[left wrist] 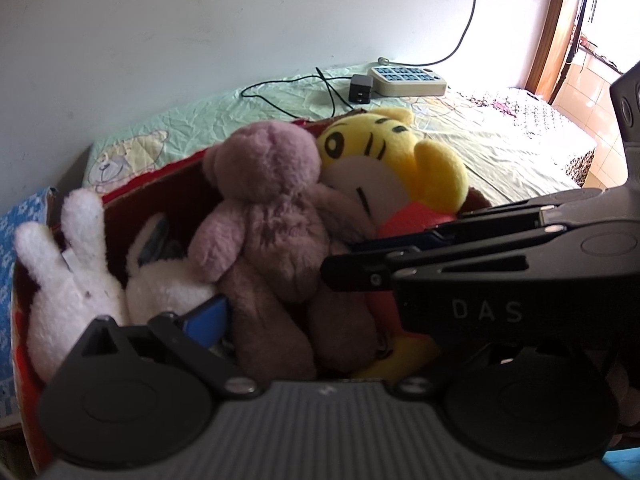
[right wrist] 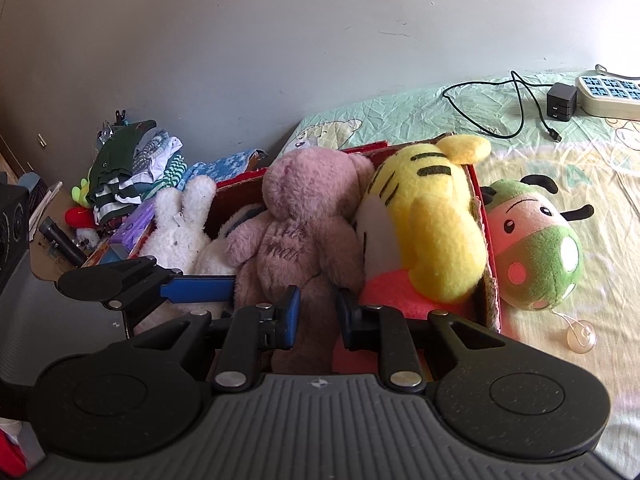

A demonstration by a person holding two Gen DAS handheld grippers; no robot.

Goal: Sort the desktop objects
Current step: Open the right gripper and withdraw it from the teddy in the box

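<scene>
A red cardboard box (right wrist: pixel 486 236) on the bed holds a pink teddy bear (right wrist: pixel 300 232), a yellow tiger plush (right wrist: pixel 432 216) and a white rabbit plush (right wrist: pixel 180 224). They also show in the left wrist view: the bear (left wrist: pixel 268 216), the tiger (left wrist: pixel 384 152), the rabbit (left wrist: pixel 68 272). My right gripper (right wrist: pixel 318 320) has its jaws around the bear's lower leg with a gap showing. My left gripper (left wrist: pixel 280 320) is open around the bear's legs; its blue finger (right wrist: pixel 200 286) shows left of the bear. A green bug plush (right wrist: pixel 536 244) lies on the bed outside the box.
A power strip (left wrist: pixel 408 80), a black charger (left wrist: pixel 360 88) and its cable lie on the green sheet (left wrist: pixel 500 140) near the wall. Piled clothes (right wrist: pixel 132 172) and clutter sit left of the box. A suction cup (right wrist: pixel 582 336) lies by the bug plush.
</scene>
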